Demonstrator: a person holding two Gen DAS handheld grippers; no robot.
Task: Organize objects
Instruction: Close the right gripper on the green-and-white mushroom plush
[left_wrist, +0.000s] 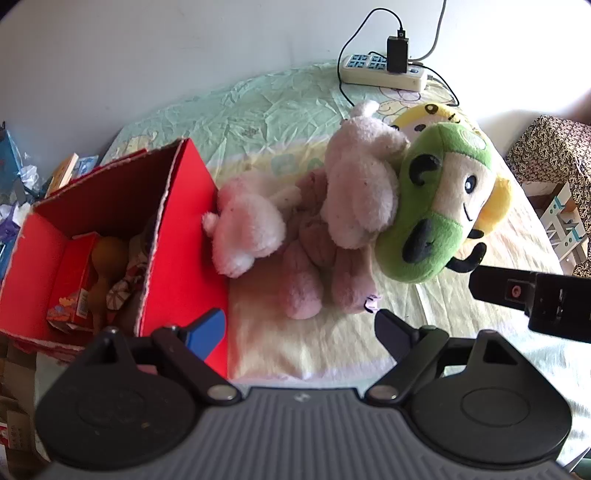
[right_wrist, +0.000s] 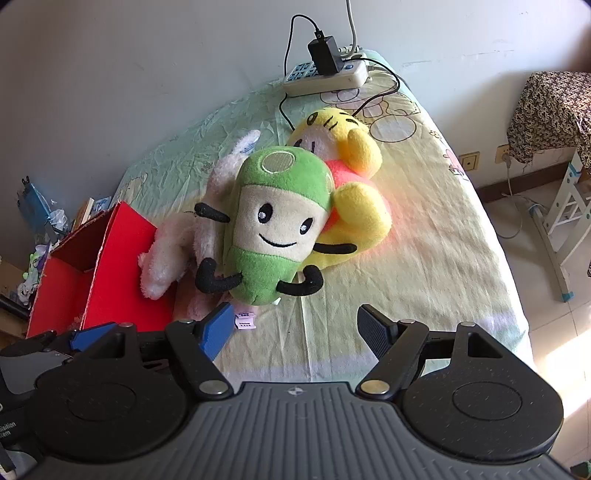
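Note:
A pile of plush toys lies on the table's cloth. A green plush with a cream face and black limbs (right_wrist: 273, 221) (left_wrist: 439, 206) leans on a yellow plush (right_wrist: 351, 192) (left_wrist: 436, 114). Left of it lies a pale pink fluffy plush (left_wrist: 351, 184) (right_wrist: 173, 251) over a darker pink one (left_wrist: 314, 266). An open red cardboard box (left_wrist: 173, 236) (right_wrist: 110, 266) stands at the left, with small items inside. My left gripper (left_wrist: 299, 328) is open, nothing between its fingers, just short of the pink plush. My right gripper (right_wrist: 295, 325) is open and empty, below the green plush.
A white power strip (left_wrist: 384, 72) (right_wrist: 325, 77) with a black charger and cables sits at the table's far edge by the wall. Clutter lies on the floor at the left (left_wrist: 22, 177). A patterned cloth-covered stand (right_wrist: 550, 114) is at the right.

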